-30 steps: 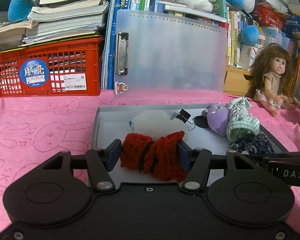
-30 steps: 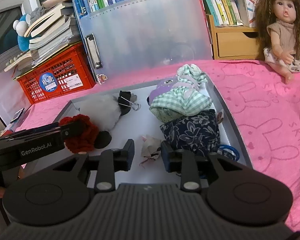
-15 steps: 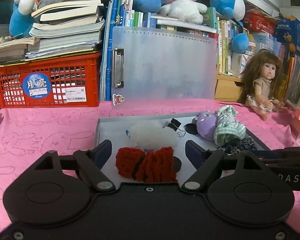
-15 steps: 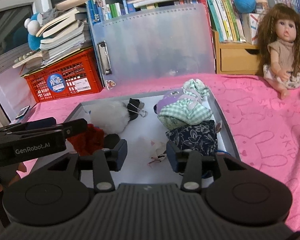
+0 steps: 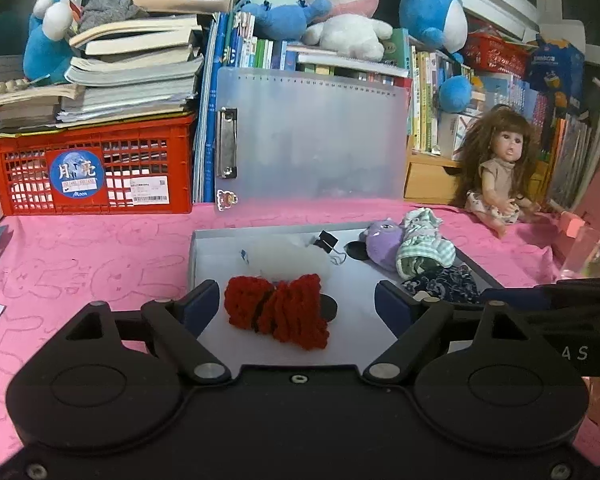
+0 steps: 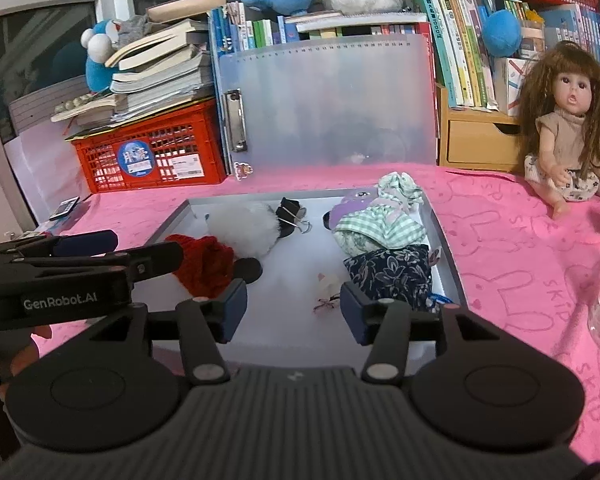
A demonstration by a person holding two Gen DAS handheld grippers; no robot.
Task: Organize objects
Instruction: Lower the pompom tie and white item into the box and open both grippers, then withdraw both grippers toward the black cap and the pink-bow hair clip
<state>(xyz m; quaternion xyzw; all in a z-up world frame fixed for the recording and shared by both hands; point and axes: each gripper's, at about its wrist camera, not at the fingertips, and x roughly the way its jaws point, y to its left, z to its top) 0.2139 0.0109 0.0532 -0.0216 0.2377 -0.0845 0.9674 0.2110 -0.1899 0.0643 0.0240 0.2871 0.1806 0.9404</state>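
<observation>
Jaws on both grippers stood spread wide and held nothing. On the worktop, covered by a pink cloth point(image 5: 100, 264), lay a shallow grey tray point(image 5: 191, 256), and inside it the red crocheted piece point(image 5: 276, 314) rested flat between the fingers of the left gripper point(image 5: 300, 304) without touching either pad. Just behind that red piece sat a white fluffy pompom point(image 5: 288, 258), with a black binder clip point(image 5: 327, 241) beside it toward the tray's far edge. Farther right in the tray were a purple plush toy point(image 5: 380, 242), a bundle of green checked cloth point(image 5: 422, 246) against it, and a dark floral cloth point(image 6: 388, 274) nearer the cameras. The right gripper point(image 6: 290, 308) hovered over the tray's near part, a small crumpled scrap point(image 6: 327, 290) lying between its fingers, just beside the floral cloth. From the right wrist view the left gripper's arm reached in from the left, over the red piece. Behind the tray stood a translucent clipboard point(image 5: 316, 140), a red crate point(image 5: 96, 168) under stacked books, and a doll point(image 5: 500, 172) seated on the cloth, well apart from the tray.
</observation>
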